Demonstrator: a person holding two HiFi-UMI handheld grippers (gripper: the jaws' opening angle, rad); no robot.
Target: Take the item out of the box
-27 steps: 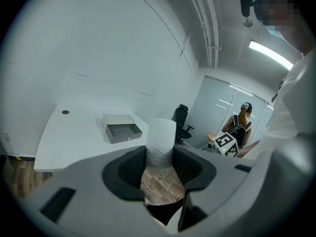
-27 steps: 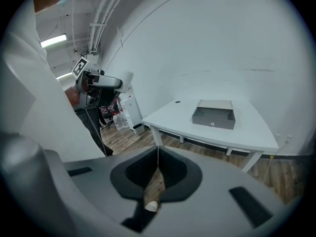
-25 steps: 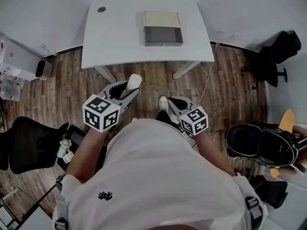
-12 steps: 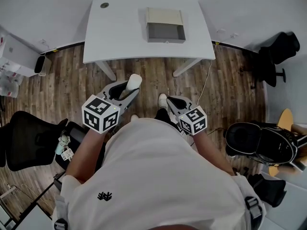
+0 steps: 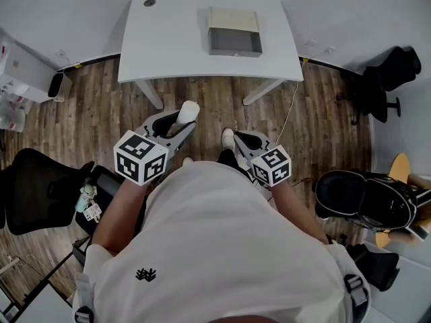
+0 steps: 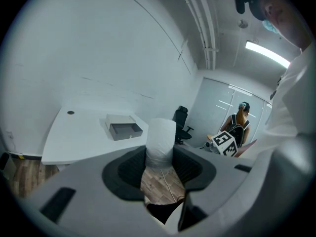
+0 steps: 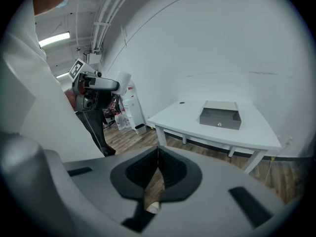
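Clamping white roll, left claw, possibly paper

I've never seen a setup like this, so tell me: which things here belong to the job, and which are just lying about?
Part of the job: open box on the white table; white item clamped in the left gripper; right gripper, shut and empty.
Lying about: black office chair; small white bin by the wall.
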